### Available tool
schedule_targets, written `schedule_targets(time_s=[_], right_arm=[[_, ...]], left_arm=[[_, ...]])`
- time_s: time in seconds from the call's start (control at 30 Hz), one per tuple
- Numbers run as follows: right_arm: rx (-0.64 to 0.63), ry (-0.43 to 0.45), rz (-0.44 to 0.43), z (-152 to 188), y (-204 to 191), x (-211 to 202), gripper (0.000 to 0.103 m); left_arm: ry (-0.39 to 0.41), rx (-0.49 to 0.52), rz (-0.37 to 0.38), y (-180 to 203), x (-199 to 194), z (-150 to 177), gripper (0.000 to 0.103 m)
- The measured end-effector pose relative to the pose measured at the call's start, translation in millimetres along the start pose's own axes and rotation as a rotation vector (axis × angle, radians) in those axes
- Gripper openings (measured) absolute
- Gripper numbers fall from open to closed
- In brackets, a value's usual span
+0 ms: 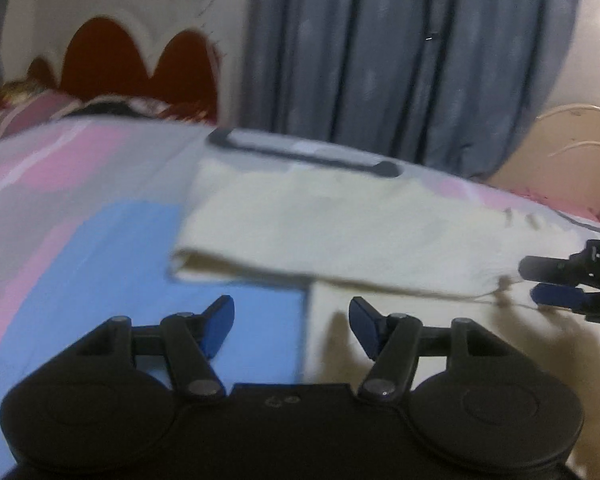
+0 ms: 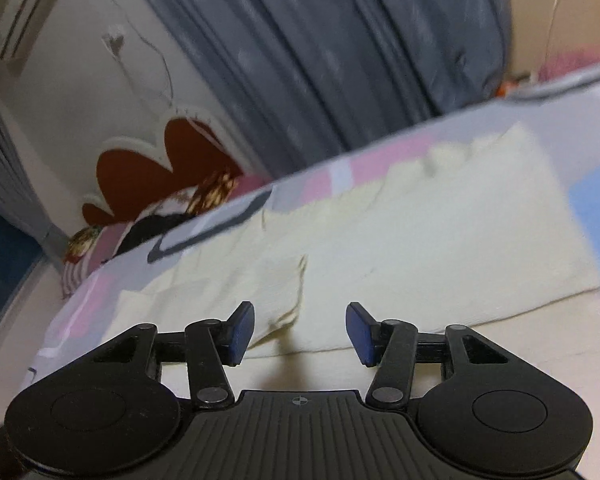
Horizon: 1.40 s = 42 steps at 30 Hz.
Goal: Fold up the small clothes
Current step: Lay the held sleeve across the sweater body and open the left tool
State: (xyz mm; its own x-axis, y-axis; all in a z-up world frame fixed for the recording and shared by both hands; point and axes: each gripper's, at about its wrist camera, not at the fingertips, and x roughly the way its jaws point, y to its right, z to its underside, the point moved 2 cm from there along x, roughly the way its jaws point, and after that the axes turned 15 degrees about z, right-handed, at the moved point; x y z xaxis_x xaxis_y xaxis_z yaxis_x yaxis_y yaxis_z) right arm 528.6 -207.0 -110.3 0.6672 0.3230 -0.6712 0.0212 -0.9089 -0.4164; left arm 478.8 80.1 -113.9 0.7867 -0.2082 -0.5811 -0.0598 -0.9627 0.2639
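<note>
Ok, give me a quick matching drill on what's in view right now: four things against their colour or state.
Things:
1. left tongs
2. cream garment
3. curtain
4. headboard

Colour or state:
A. grey-blue, hanging behind the bed
B. dark red, scalloped top
C. open, nothing between the pads
D. folded over, lying on the bedsheet

Pairs: 1-C, 2-D, 3-A, 4-B
</note>
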Motion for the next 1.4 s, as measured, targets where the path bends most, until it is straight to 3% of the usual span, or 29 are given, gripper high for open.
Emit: schedule_targets(time_s=[0.07, 0.13, 0.17, 0.2, 0.27, 0.3, 0.37, 0.43, 0.57, 0.67, 0.83, 1.0, 1.13, 1.4], right_arm=[[-0.048, -0.011, 0.02, 0.8, -13.4, 14.0, 0.05], [-0.122, -0.006, 0.06, -0.8, -25.3, 21.3, 0.022], [-0.145, -0.004, 0.074, -0.9, -29.6, 24.4, 0.013], [-0.16, 0.001, 0.073, -1.4, -32.7, 25.3, 0.004], [-0.21, 0.056, 0.095, -7.0, -39.6, 15.9, 0.003], [-0.215, 0.111, 0.094, -10.4, -40.9, 3.1, 0.003], [-0.228, 0.273, 0.074, -25.6, -42.6, -40.3, 0.003], [-0.288, 0.359, 0.143, -33.8, -37.8, -62.4, 0.003], [-0.244, 0.281, 0.225, -38.4, 2.8, -51.1, 0.003], [-0.24, 0.262, 0.231, -34.7, 16.7, -47.7, 0.003], [-0.204, 0.309, 0.221, -42.0, 22.8, -66.4, 0.003], [-0.226, 0.393, 0.233, -52.2, 31.5, -99.0, 0.003], [-0.202, 0.269, 0.302, -44.9, 61.2, -74.0, 0.003], [-0.203, 0.261, 0.297, -31.0, 72.8, -77.4, 0.003]], left_arm=[[-0.025, -0.018, 0.025, -7.0, 3.8, 2.2, 0.064], [-0.011, -0.01, 0.043, -7.5, 7.7, -1.0, 0.07], [-0.009, -0.015, 0.055, -8.2, 9.7, 0.2, 0.076], [-0.01, -0.024, 0.063, -9.1, 14.8, -3.3, 0.074], [-0.011, -0.015, 0.048, -10.8, 19.0, -3.3, 0.068], [-0.013, -0.005, 0.03, -12.2, 20.8, -4.4, 0.057], [-0.003, -0.017, 0.026, -14.6, 23.6, -6.1, 0.051], [-0.002, -0.026, 0.035, -14.6, 21.2, -3.5, 0.047], [-0.018, 0.028, 0.031, -2.2, 18.9, 1.9, 0.04], [-0.031, 0.056, 0.045, 3.4, 15.5, 3.4, 0.035], [-0.025, 0.026, 0.035, -4.3, 15.8, 2.5, 0.032], [-0.039, 0.061, 0.034, -2.3, 20.0, 1.3, 0.029], [-0.044, 0.072, 0.029, 0.5, 20.8, 1.7, 0.027], [-0.053, 0.088, 0.021, 3.0, 21.1, 2.4, 0.027]])
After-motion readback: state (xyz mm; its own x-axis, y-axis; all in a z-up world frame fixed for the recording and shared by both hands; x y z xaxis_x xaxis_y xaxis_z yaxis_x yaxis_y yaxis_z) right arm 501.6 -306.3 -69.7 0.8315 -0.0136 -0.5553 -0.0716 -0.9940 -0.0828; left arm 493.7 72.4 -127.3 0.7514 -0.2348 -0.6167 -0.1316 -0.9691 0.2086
